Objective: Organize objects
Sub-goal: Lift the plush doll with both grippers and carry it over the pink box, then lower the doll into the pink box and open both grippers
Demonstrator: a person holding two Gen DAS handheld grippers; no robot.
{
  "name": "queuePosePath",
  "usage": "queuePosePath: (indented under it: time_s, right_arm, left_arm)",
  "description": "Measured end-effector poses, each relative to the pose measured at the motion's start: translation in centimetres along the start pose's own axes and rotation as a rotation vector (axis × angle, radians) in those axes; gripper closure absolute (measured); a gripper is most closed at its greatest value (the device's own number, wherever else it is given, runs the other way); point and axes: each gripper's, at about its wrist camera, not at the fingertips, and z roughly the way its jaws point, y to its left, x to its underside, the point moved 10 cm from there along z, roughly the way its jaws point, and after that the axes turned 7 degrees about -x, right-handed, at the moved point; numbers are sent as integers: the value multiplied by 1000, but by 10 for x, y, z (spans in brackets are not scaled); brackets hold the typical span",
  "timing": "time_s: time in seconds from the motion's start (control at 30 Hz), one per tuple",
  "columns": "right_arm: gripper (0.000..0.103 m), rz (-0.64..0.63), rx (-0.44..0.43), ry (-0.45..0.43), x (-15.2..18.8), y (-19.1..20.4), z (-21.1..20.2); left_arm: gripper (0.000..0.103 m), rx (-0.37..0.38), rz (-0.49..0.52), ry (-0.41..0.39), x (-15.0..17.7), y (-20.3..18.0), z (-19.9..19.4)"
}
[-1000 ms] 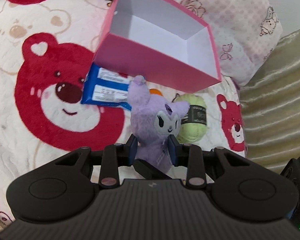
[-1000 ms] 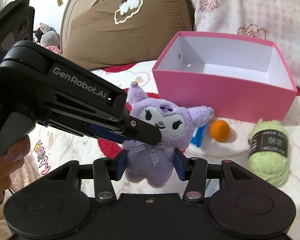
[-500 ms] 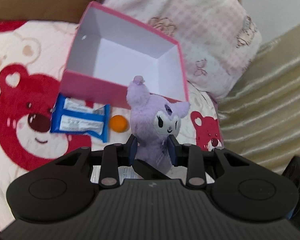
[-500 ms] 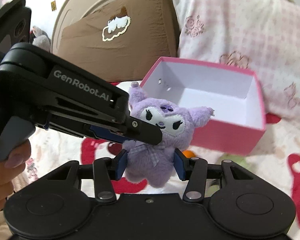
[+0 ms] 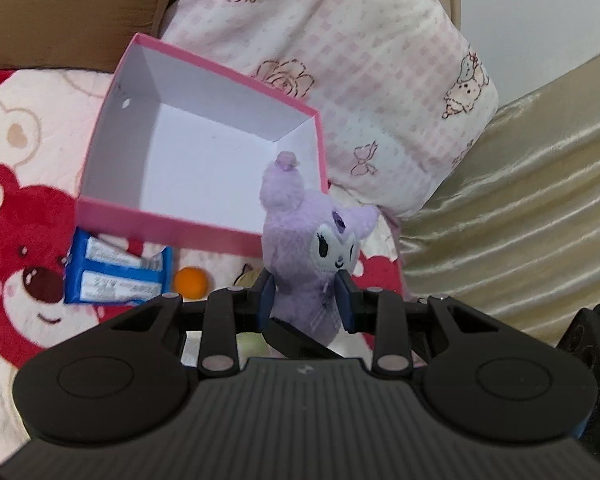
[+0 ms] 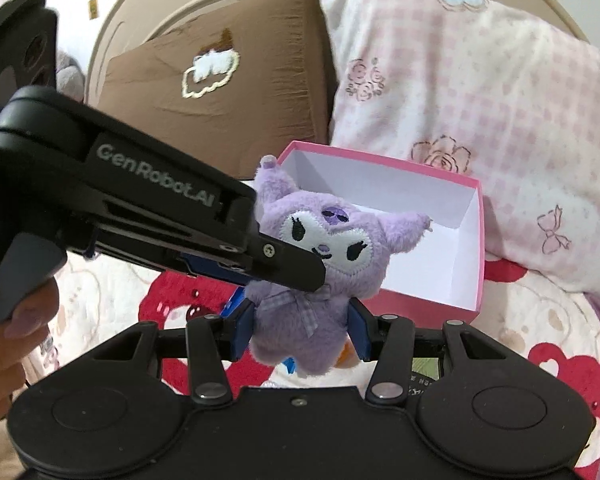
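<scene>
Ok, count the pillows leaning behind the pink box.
2: a brown pillow stands behind the box's left end, and a pink checked pillow leans behind its right end. Others may lie outside both views.

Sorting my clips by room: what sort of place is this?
Most likely a bedroom, on a bed: a pink checked pillow and brown pillow lean against a curved headboard, above a bear-print quilt.

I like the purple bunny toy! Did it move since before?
Yes. The purple plush, gripped by both grippers, was low in front of the pink box's near wall; now it is higher and nearer, overlapping the box's open top.
</scene>
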Motion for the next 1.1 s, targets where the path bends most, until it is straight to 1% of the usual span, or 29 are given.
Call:
queuePosePath:
  time_s: [0.07,0.13,0.23,0.37,0.43,0.53,0.6,0.67,0.77,0.83,0.93,1.03,1.1]
  right_arm:
    - [49,3,2,2,-8,-6,2]
    - [49,23,0,12,-16,-15,5]
    - [49,55,0,60,-24,-29,13]
    - [49,42,17,96,-33,-46,27]
    - [49,38,28,95,-37,-53,35]
    - [49,43,36,70,-41,-64,49]
    - [49,57,34,56,-41,-72,59]
    - [49,45,42,57,-39,-78,70]
    - [49,44,49,68,-37,-90,88]
    - [49,20,57,76,-38,-96,99]
    - [49,27,56,92,-38,-106,114]
    - [49,10,65,109,-39,-114,128]
    - [49,25,52,131,-38,-119,136]
  left_arm:
    - [73,15,-10,5,-11,-4,5]
    - [73,26,-28,29,-19,-5,14]
    - [73,35,-43,53,-30,-9,30]
    - [73,33,-47,55,-46,-12,50]
    - [73,33,-52,51,-54,-9,60]
    - [73,33,-67,61,-65,-2,76]
    - [73,35,-69,71,-70,2,89]
    - [73,33,-69,74,-73,6,102]
    - [73,5,-51,61,-77,10,120]
    - [73,-20,-25,50,-80,10,129]
    - [73,-45,6,40,-86,11,144]
    - [73,-49,2,50,-90,17,157]
    - [73,-48,-16,64,-91,23,166]
